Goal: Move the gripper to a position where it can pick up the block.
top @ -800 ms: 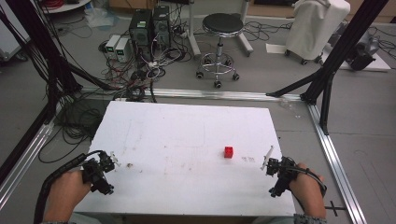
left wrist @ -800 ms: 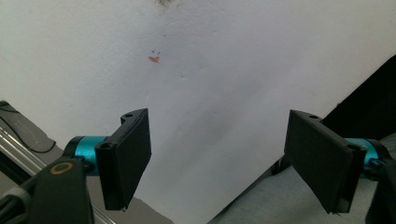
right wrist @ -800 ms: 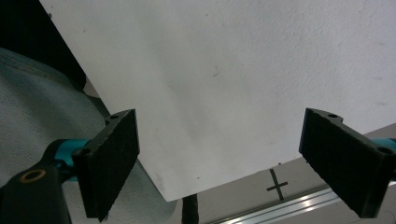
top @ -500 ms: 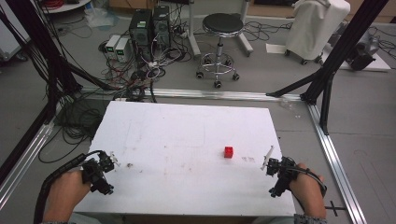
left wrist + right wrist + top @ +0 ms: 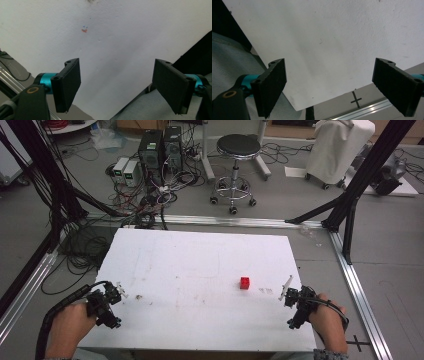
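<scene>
A small red cube lies alone on the white table, right of centre and toward the near side. My left gripper is held over the near left corner of the table; in the left gripper view its jaws are wide apart with bare table between them. Over the near right corner sits my right gripper, a short way right of the cube. The right gripper view shows its jaws spread wide over the table's corner, holding nothing.
Aluminium rails frame the table on the floor. Behind the far edge lie tangled cables, computer boxes, a black stool and a covered white unit. Black struts rise at the right.
</scene>
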### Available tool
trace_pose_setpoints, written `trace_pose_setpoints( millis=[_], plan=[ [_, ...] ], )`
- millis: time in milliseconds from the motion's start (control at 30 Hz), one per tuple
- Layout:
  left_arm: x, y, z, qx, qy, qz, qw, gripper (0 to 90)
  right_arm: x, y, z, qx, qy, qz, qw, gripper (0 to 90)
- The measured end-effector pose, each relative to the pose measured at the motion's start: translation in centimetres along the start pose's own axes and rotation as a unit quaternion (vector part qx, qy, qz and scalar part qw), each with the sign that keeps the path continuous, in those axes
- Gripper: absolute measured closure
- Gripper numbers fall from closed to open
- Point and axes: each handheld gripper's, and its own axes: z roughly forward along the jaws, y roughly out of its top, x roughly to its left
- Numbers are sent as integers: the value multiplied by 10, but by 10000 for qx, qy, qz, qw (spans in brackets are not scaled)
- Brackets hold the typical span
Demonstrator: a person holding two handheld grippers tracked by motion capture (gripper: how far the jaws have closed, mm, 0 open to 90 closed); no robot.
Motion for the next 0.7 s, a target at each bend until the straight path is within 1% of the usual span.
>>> trace_pose_setpoints(
  millis=[33,100,133,200,267,300,333,367,400,433,467,533,567,600,633,667,700],
  plan=[
    [0,0,0,37,4,48,10000,231,0,1,0,16,-28,21,10000,116],
    [1,0,-1,32,2,67,10000,231,0,2,1,41,-100,34,9999,116],
    [0,-1,-1,-25,6,7,10000,231,0,3,1,32,-113,31,9999,116],
    [1,-1,-2,9,17,47,10000,231,0,5,2,33,-149,49,9999,116],
    [2,-1,-2,2,25,34,10000,231,0,8,3,63,-190,39,9998,116],
    [0,-1,-2,-41,8,-41,10000,231,0,9,3,59,-192,12,9998,116],
    [0,-1,-2,-41,8,-41,10000,231,0,9,3,59,-192,12,9998,116],
    [0,-1,-2,-24,12,0,10000,231,0,13,4,10,-191,-52,9998,116],
    [0,-1,-2,-24,12,0,10000,231,0,15,4,29,-197,-57,9998,116],
    [0,-1,-3,20,16,67,10000,231,0,17,4,21,-204,-82,9998,116],
    [0,-1,-3,4,18,67,10000,231,0,17,4,21,-204,-82,9998,116],
    [-1,-1,-4,-36,26,34,10000,231,0,24,3,-32,-149,-155,9998,116],
    [-1,-1,-4,-36,26,34,10000,231,0,24,3,-32,-149,-155,9998,116],
    [0,-2,-4,-19,27,56,10000,231,-2,30,3,-51,-127,-255,9996,116],
    [0,-2,-5,-17,42,72,10000,231,-2,34,2,-36,-119,-272,9996,116],
    [-1,-2,-5,-61,37,-9,10000,231,-4,37,2,-21,-125,-291,9995,116],
    [1,-2,-5,-18,45,66,10000,231,-6,40,1,-23,-124,-327,9994,116]
  ],
)
